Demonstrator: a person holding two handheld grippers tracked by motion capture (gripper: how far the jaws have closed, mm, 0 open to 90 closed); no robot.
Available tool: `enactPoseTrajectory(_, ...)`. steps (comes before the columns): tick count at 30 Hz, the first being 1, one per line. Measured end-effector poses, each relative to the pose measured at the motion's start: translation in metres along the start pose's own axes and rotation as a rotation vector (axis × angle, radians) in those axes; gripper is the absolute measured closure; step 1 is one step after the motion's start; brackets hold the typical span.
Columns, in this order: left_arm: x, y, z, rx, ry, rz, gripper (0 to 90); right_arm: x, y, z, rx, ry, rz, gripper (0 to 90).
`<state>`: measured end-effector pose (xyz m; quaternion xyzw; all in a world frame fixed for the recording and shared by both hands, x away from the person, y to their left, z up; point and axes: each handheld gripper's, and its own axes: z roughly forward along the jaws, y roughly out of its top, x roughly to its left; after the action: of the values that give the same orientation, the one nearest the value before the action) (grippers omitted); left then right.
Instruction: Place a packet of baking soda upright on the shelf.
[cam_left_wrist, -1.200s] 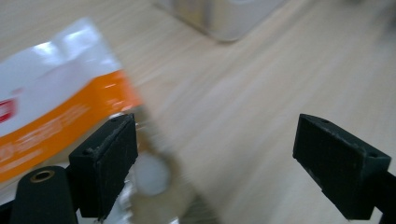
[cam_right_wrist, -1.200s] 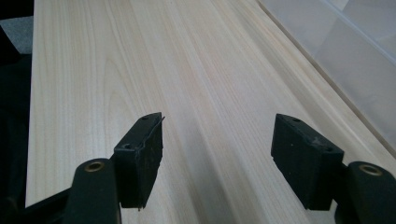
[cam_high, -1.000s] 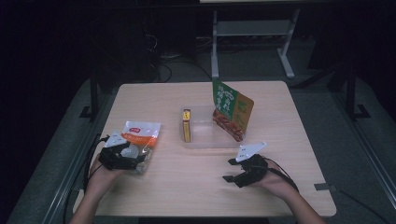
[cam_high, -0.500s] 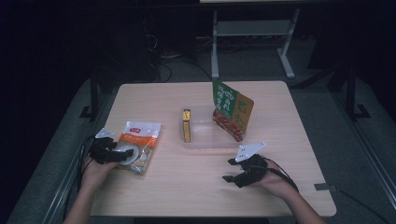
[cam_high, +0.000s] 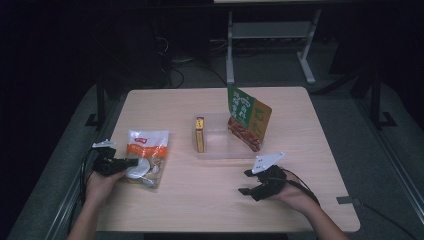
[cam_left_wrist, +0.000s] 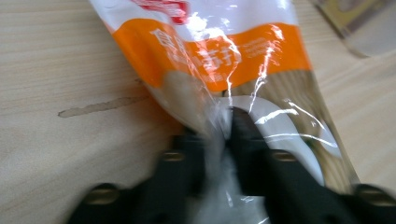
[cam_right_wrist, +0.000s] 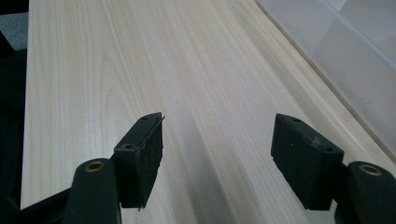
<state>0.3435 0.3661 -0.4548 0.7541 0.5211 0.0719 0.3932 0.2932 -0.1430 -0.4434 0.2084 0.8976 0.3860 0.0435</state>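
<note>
Likely the bag (cam_left_wrist: 219, 70) slips when lifted, since the L gripper (cam_left_wrist: 224, 126) pinches just a thin fold of slick film at its near edge w/ most of its weight past the jaws, while the R gripper (cam_right_wrist: 217, 158) rests spread wide, empty.

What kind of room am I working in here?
Probably a lab or workshop test bench: a bare light wooden table, a white metal frame stand and loose black cables on the dark floor behind.

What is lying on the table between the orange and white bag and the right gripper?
Nothing: the high view shows bare table between the bag and right gripper.
</note>
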Motion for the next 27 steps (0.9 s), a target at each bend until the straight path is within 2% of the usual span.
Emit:
enactPoseTrajectory(3,-0.006,0.001,-0.004,-0.021,-0.010,0.019,86.5,-0.001,0.000,0.000,0.000,0.013,0.013,37.9)
enactPoseTrajectory(7,-0.019,0.004,-0.018,-0.099,-0.046,0.057,87.1,-0.002,0.000,-0.002,-0.011,0.002,0.030,41.1)
enactPoseTrajectory(9,-0.028,0.006,-0.025,-0.154,-0.078,0.077,87.2,-0.003,0.000,-0.004,-0.032,-0.019,0.043,41.8)
enactPoseTrajectory(10,-0.035,0.007,-0.029,-0.189,-0.093,0.092,87.3,-0.004,0.001,-0.006,-0.036,-0.023,0.066,43.6)
enactPoseTrajectory(14,-0.057,0.012,-0.039,-0.257,-0.117,0.160,87.5,-0.006,0.005,-0.011,-0.082,-0.008,0.116,43.1)
enactPoseTrajectory(16,-0.069,0.014,-0.044,-0.293,-0.123,0.191,87.5,-0.005,0.007,-0.012,-0.095,-0.005,0.116,42.6)
enactPoseTrajectory(17,-0.073,0.015,-0.046,-0.304,-0.126,0.196,87.5,-0.004,0.008,-0.012,-0.103,0.001,0.122,42.3)
enactPoseTrajectory(21,-0.091,0.020,-0.051,-0.346,-0.190,0.219,87.7,-0.001,0.015,-0.010,-0.128,0.022,0.117,41.8)
enactPoseTrajectory(25,-0.114,0.026,-0.047,-0.362,-0.269,0.231,87.6,0.003,0.027,-0.007,-0.177,0.057,0.110,41.9)
enactPoseTrajectory(27,-0.127,0.029,-0.042,-0.362,-0.306,0.240,87.6,0.005,0.034,-0.006,-0.198,0.059,0.102,40.0)
